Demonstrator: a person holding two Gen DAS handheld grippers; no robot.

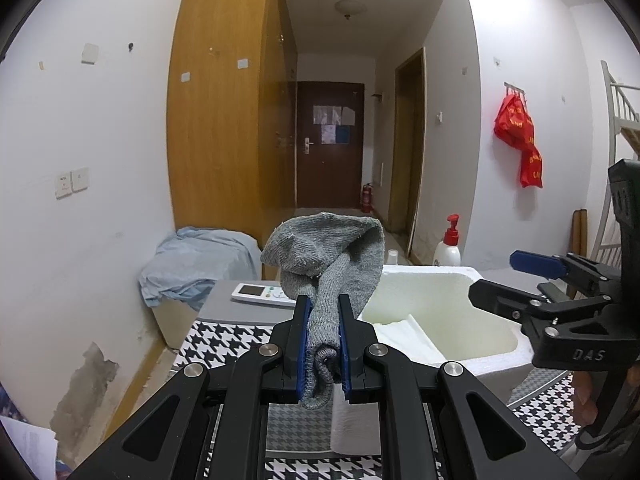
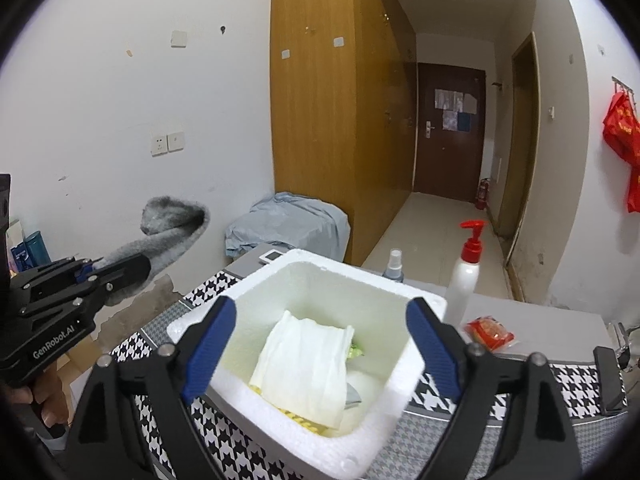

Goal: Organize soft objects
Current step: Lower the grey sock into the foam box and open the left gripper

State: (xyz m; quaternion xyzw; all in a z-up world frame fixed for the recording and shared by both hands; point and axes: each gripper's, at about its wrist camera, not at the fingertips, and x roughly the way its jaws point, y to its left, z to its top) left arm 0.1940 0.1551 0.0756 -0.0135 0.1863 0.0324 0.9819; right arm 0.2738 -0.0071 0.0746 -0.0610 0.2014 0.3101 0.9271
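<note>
Pinching a gray sock [image 1: 328, 264], the left claw [image 1: 324, 340] holds it up above the desk [image 1: 224, 340]. The right claw [image 2: 320, 344] gapes wide and empty (at 3 o'clock) over the white box [image 2: 400, 396], where a white cloth [image 2: 304, 364] lies.

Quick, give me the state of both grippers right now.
Left gripper: shut on the grey sock, held up in the air.
Right gripper: open, holding nothing, above the white foam box.
</note>
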